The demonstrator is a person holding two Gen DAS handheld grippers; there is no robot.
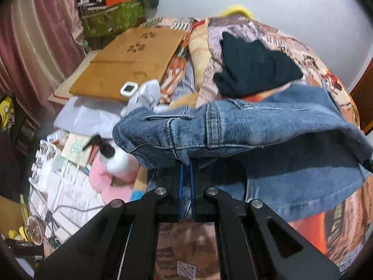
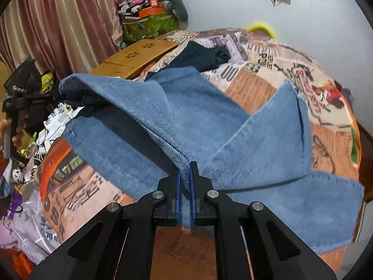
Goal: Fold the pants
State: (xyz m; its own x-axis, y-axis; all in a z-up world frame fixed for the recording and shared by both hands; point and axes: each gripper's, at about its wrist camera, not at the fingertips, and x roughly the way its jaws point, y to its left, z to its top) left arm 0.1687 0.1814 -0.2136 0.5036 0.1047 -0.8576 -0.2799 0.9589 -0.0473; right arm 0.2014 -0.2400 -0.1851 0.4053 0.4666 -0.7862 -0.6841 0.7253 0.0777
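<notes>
Both grippers are already pinched tight on the jeans [image 2: 209, 126], which hang lifted over the bed [image 2: 256, 88]. The left gripper [image 1: 185, 163] has its fingers clamped on the waistband end by the belt loops, and the right gripper [image 2: 185, 170] has its fingers closed on a folded denim edge further along. Denim like this looks heavy-ish and floppy but with stiff seams, so I'd guess seams and the waistband are the best spots to hold, less chance of slipping. One leg lies creased across the printed blanket [image 2: 326, 140]. Watch out for the dark garment [image 1: 254, 67] sitting just behind the jeans, plus the wooden lap tray [image 1: 130, 56] and a small white gadget [image 1: 127, 88] off to the left side.
</notes>
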